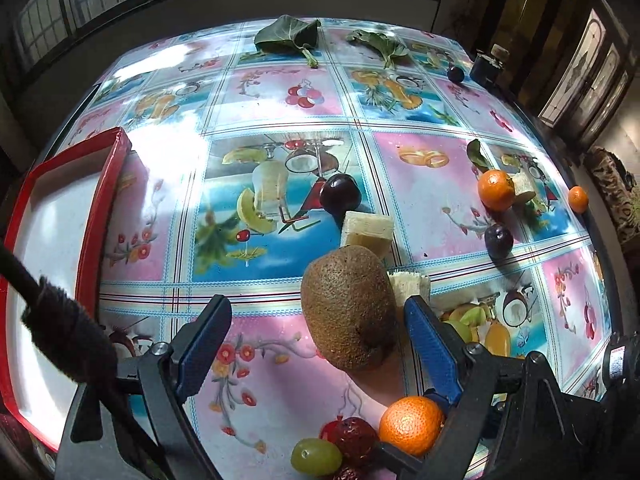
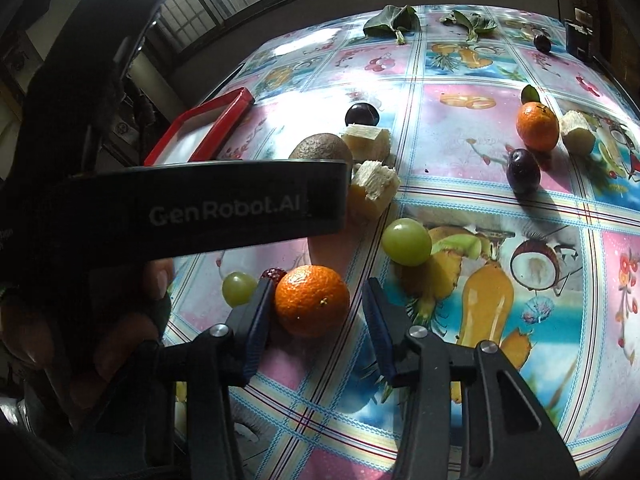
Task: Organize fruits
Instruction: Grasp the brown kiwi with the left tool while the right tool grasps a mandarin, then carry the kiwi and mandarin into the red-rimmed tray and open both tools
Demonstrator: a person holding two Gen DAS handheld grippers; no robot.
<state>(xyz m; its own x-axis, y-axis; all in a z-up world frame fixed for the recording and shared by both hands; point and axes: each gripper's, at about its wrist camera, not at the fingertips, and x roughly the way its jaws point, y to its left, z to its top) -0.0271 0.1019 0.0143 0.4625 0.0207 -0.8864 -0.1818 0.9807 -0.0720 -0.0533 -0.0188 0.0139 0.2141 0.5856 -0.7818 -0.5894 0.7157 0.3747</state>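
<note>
I see the kiwi lying on the printed tablecloth, its long axis running from the far side of the table toward the camera and slightly rightward, the stem end nearest the lens. The left gripper stands with its jaws wide; the kiwi sits between them, close against the right-hand blue finger, and I cannot tell whether that pad touches the skin; the opposite finger is well clear. The right gripper brackets a tangerine with narrow jaws; its left-hand finger lies at the peel while a gap shows on the other side, so nothing is clamped. The kiwi skin is brown, fuzzy and matte; the tangerine peel is dimpled and glossy. Two pale, fibrous cut chunks lie just beyond the kiwi, and a dark plum behind them. A green grape and a wrinkled red date rest near the tangerine. The red tray, white inside with a raised rim, sits at the table's left edge with bare cloth between it and the kiwi. A second tangerine and plum lie well apart to the right; another small tangerine sits near the right edge. Two green leaves lie at the far edge.
</note>
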